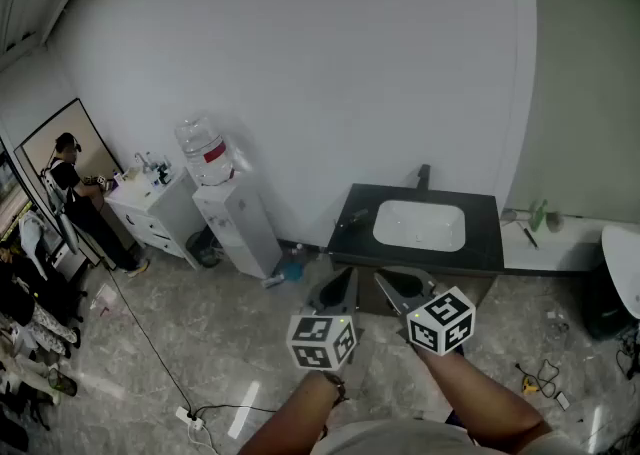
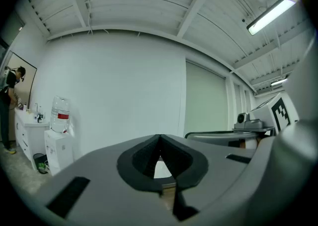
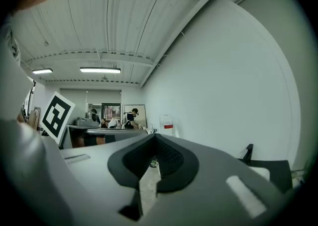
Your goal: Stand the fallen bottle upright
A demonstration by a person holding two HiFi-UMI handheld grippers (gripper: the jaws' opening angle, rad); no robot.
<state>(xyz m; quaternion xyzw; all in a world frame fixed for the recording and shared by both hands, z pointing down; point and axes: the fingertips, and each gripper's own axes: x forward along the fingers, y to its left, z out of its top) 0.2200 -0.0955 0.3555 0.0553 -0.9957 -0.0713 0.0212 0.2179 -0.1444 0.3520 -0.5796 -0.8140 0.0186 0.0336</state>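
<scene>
Left gripper (image 2: pixel 160 136): fingers closed, tips touching, nothing between them
Right gripper (image 3: pixel 155 136): fingers closed, empty
Bottle (image 1: pixel 281 277): seems to lie on the floor (image 1: pixel 200 343) just right of the dispenser (image 1: pixel 238 228), well apart from both grippers
Counter (image 1: pixel 360 225): dark, white sink (image 1: pixel 420 225) set in it

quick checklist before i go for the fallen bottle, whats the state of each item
1. Left tool empty: ok, its jaws are together with nothing between them.
2. Right tool empty: ok, its jaws are shut on nothing.
3. Jaws spread for a grasp: not ok, both are shut.
4. Target found: cannot tell. A small object lies by the water dispenser, too small to identify.
5. Tools at the target: not ok. Both are held level in the air in front of the sink counter.
</scene>
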